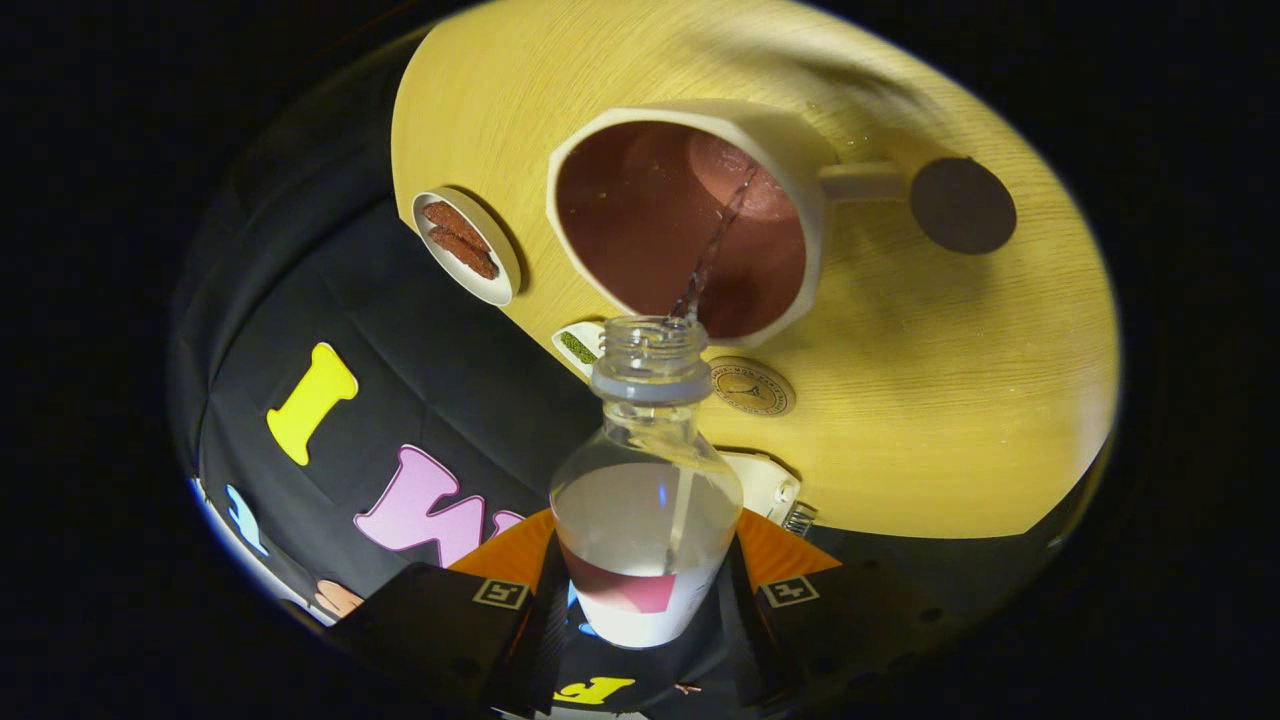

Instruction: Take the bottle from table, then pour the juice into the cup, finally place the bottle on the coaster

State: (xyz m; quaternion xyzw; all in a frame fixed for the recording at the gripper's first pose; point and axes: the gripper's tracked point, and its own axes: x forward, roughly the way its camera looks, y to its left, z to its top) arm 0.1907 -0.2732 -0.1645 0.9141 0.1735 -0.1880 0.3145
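My gripper [645, 590] is shut on a clear plastic bottle [645, 500], both fingers pressing its body. The bottle is uncapped and tilted forward, its mouth [650, 335] just over the near rim of the cup. A thin stream of clear liquid [715, 245] runs from the mouth into the white cup [785, 150], which has a reddish-brown inside and a handle [860, 182]. Beyond the handle lies a dark round coaster [962, 205] on the wooden table [950, 400].
A small white dish [500, 285] holding two brown pieces sits on the table near the cup. A round gold-toned disc [752, 386] lies just past the bottle's mouth. A small white item with a green mark [578, 346] and a white object [765, 485] are close to the bottle.
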